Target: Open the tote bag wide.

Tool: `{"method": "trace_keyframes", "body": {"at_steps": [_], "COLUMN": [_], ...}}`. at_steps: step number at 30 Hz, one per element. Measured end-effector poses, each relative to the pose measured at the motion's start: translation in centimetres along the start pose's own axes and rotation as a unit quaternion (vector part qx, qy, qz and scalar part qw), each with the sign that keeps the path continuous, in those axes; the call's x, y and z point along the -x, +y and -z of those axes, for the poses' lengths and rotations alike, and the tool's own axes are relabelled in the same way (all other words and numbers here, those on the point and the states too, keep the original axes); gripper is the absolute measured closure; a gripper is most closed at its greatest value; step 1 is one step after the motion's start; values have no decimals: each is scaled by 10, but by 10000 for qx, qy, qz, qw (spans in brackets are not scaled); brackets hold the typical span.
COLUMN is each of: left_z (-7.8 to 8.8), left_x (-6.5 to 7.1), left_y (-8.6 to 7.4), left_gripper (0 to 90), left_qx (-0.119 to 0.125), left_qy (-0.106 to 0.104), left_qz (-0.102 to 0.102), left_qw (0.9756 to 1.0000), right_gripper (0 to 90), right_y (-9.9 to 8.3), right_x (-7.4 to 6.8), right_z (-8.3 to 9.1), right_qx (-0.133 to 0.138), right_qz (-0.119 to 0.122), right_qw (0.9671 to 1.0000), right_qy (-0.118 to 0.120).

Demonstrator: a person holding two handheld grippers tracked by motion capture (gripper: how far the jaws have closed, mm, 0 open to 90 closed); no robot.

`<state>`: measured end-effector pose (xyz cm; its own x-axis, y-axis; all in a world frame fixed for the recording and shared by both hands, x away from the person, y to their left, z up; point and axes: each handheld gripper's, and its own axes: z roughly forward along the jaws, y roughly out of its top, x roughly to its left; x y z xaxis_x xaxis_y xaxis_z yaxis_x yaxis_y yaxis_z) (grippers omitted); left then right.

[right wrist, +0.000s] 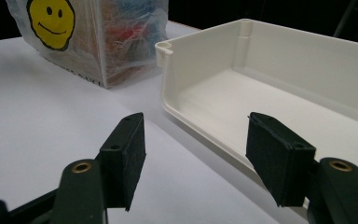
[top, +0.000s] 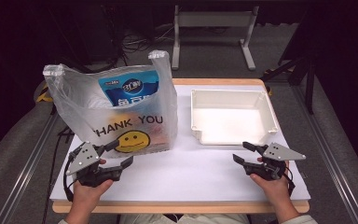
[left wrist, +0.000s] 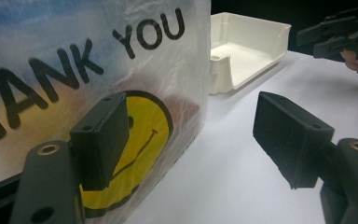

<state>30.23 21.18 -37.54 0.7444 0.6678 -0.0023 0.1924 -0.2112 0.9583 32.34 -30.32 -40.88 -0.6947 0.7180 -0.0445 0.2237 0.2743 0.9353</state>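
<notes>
Nearest, at seven o'clock on the table (top: 177, 179), the left gripper (top: 121, 151) gapes with nothing between its jaws, just beside the plastic bag (top: 121, 107). At five o'clock the right gripper (top: 247, 153) likewise stands empty and apart. The bag, at ten o'clock, is translucent, upright, printed "THANK YOU" over a yellow smiley, holding packets. A white tray (top: 230, 95) lies at one o'clock.

Surface: white-covered table (top: 182, 179) | on it: 1 plastic bag (top: 121, 109) left, 1 white tray (top: 233, 116) right, apart

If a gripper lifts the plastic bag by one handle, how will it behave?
The plastic bag looks thin and crinkled, so it would probably flop and stretch. The packets inside may make it sag and swing. Its glossy film could slip between the pads.
</notes>
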Motion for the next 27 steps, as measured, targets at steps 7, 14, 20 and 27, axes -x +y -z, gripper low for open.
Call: {"method": "trace_keyframes", "body": {"at_steps": [7, 14, 20, 27], "left_z": [15, 22, 32, 52], "left_x": [-1, -10, -13, -25], "left_y": [8, 8, 10, 11], "left_gripper": [275, 273, 272, 269], "left_qx": [141, 298, 348, 520], "left_qy": [208, 497, 702, 1030], "left_qz": [50, 164, 138, 279], "left_qw": [9997, 9982, 9968, 9929], "right_gripper": [385, 390, 391, 399], "right_y": [-2, -3, -2, -1], "right_x": [1, 2, 2, 1], "right_z": [-3, -4, -6, -10], "right_qx": [-71, -89, -109, -170], "right_qz": [-69, -92, -74, -44], "right_qw": [9999, 9999, 9998, 9996], "right_qy": [58, 112, 149, 228]}}
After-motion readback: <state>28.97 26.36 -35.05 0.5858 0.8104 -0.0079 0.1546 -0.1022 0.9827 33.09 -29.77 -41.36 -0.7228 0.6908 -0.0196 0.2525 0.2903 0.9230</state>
